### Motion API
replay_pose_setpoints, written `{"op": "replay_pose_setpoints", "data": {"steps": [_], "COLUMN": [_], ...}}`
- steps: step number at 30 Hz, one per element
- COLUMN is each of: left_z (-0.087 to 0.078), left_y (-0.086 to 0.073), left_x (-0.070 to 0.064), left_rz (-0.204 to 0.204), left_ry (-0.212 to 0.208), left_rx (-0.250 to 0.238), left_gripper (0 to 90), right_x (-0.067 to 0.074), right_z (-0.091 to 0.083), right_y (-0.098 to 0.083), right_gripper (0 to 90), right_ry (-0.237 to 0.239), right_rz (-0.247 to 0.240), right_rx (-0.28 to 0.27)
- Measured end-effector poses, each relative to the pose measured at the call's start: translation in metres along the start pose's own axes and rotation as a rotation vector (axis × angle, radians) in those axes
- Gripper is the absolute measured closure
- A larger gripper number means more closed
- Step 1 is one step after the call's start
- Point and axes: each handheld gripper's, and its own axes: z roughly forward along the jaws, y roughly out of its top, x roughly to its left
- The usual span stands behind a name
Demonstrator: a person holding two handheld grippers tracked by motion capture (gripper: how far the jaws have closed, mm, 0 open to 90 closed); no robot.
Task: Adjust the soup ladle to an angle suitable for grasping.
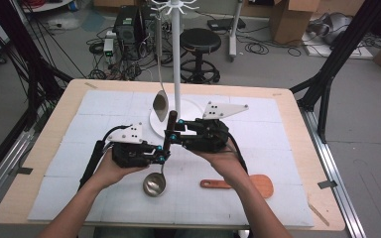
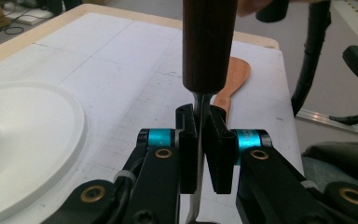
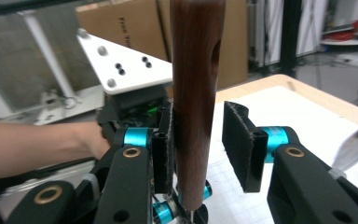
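Two grippers meet over the middle of the table point(image 1: 287, 148) in the high view. The left gripper point(image 1: 161, 153) is clamped on the thin metal stem of a ladle point(image 1: 155, 184), whose bowl hangs low, just above the white mat, while its dark wooden handle rises between the jaws of the right gripper point(image 1: 171, 130). A wooden spatula point(image 1: 250, 185) lies flat on the mat to the right of the ladle, and a second ladle point(image 1: 160, 104) hangs from a white stand point(image 1: 177, 54) behind the grippers.

In the left gripper view, the left gripper point(image 2: 200, 140) has its two black pads pressed together on the ladle point(image 2: 209, 46) stem just below the wooden handle, which stands upright. The spatula point(image 2: 233, 77) lies beyond it and the stand's round base point(image 2: 37, 140) sits to the left.

In the right gripper view, the right gripper point(image 3: 200, 144) stands apart around the ladle point(image 3: 193, 93) handle: one pad touches the wood, the other is clear of it, with a visible gap
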Motion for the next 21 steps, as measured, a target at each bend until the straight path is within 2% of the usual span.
{"op": "replay_pose_setpoints", "data": {"steps": [6,10,13,17,21], "left_z": [0.002,0.002,0.002,0.0,-0.002], "left_y": [0.002,0.002,0.002,0.003,0.002], "left_x": [-0.001,-0.002,-0.001,-0.001,0.0], "left_rz": [-0.015,-0.026,-0.023,-0.025,-0.03], "left_ry": [0.028,0.036,0.026,-0.006,-0.039], "left_rx": [-0.015,-0.02,-0.023,-0.037,-0.033], "left_gripper": [84.2,84.2,84.1,83.1,76.6], "right_x": [0.007,0.011,0.011,0.009,0.007], "right_z": [0.008,0.01,0.009,0.007,0.004], "right_y": [-0.01,-0.012,-0.011,-0.009,-0.006], "right_gripper": [63.0,67.2,71.7,72.9,73.0], "right_ry": [-0.074,-0.089,-0.081,-0.031,0.008], "right_rz": [-0.044,-0.063,-0.065,-0.052,-0.057], "right_rx": [0.005,0.0,-0.002,-0.016,-0.011]}}
